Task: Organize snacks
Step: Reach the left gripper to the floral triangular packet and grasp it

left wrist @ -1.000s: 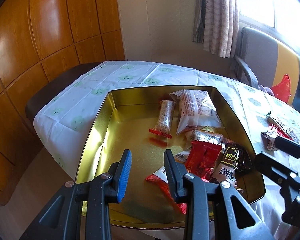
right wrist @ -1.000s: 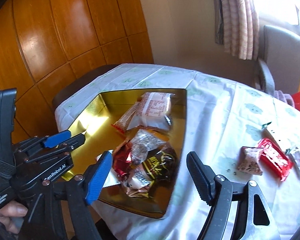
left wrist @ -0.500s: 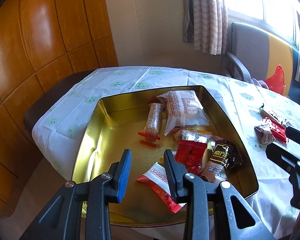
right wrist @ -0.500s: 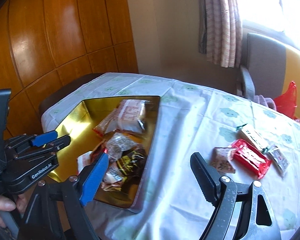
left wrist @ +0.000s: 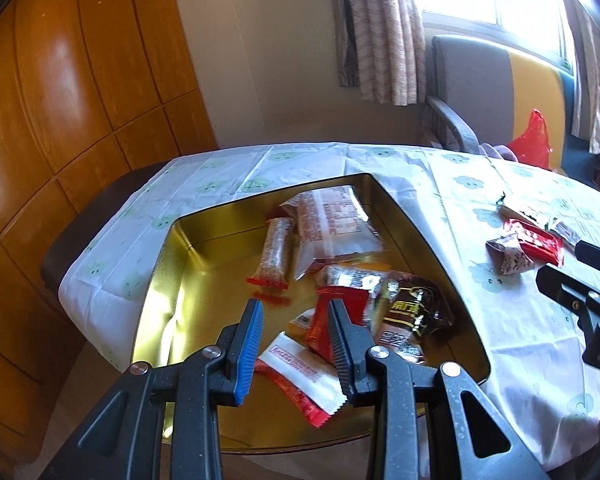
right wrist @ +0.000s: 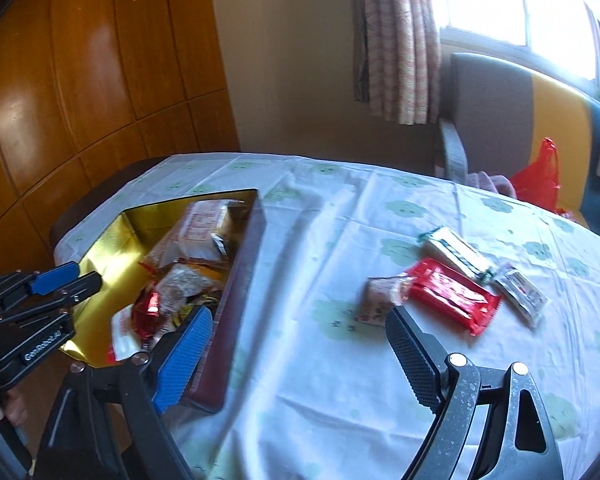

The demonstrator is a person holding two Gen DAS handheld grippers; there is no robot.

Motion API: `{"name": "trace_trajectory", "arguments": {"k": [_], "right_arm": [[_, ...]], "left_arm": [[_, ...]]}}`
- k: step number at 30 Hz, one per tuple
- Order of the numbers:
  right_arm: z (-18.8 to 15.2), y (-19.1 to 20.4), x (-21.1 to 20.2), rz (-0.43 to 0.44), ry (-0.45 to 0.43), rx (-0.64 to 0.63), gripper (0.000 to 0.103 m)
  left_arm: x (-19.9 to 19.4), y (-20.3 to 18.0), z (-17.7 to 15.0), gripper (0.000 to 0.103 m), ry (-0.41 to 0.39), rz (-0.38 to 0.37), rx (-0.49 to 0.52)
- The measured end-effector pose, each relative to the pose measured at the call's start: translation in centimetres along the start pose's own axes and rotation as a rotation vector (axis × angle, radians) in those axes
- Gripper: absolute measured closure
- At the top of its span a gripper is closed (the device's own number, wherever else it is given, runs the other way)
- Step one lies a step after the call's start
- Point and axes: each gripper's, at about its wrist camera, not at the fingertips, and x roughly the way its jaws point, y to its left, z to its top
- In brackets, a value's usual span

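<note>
A gold tin tray (left wrist: pixel 168 280) on the table's left holds several snack packets, among them a cereal bar (left wrist: pixel 274 254) and a big white packet (left wrist: pixel 332 226). My left gripper (left wrist: pixel 294 338) hangs open and empty above the tray's near end. My right gripper (right wrist: pixel 296 350) is wide open and empty above the tablecloth, right of the tray (right wrist: pixel 244 280). Loose snacks lie ahead of it: a pink packet (right wrist: pixel 382 298), a red packet (right wrist: pixel 452 296), a long white bar (right wrist: pixel 456 254) and a small white sachet (right wrist: pixel 520 294).
The table (right wrist: pixel 320 208) has a white cloth with green prints. A grey and yellow armchair (right wrist: pixel 500 112) with a red bag (right wrist: pixel 538 174) stands behind it. Wood panelling (left wrist: pixel 60 100) is on the left. The table edge runs close below the tray.
Both grippers have drawn back and swung right. The loose snacks on the cloth have come into the middle of the right wrist view. The jaws have kept their openings.
</note>
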Motion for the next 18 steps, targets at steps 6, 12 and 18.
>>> {"name": "trace_trajectory", "arguments": {"k": [6,12,18], "right_arm": [[-0.7,-2.9,-0.2,-0.055,0.012,0.060,0.013],[-1.4,-5.9,-0.3,-0.117,0.019,0.108,0.012],[-2.8,-8.8,-0.2,-0.210,0.047,0.135,0.010]], "left_arm": [[-0.1,-1.8,0.3,0.069,-0.003,-0.024,0.050],[-0.1,-3.8,0.6,0.069,0.000,-0.052,0.100],[0.3,-6.5,1.3,0.069,0.031,-0.153,0.159]]}}
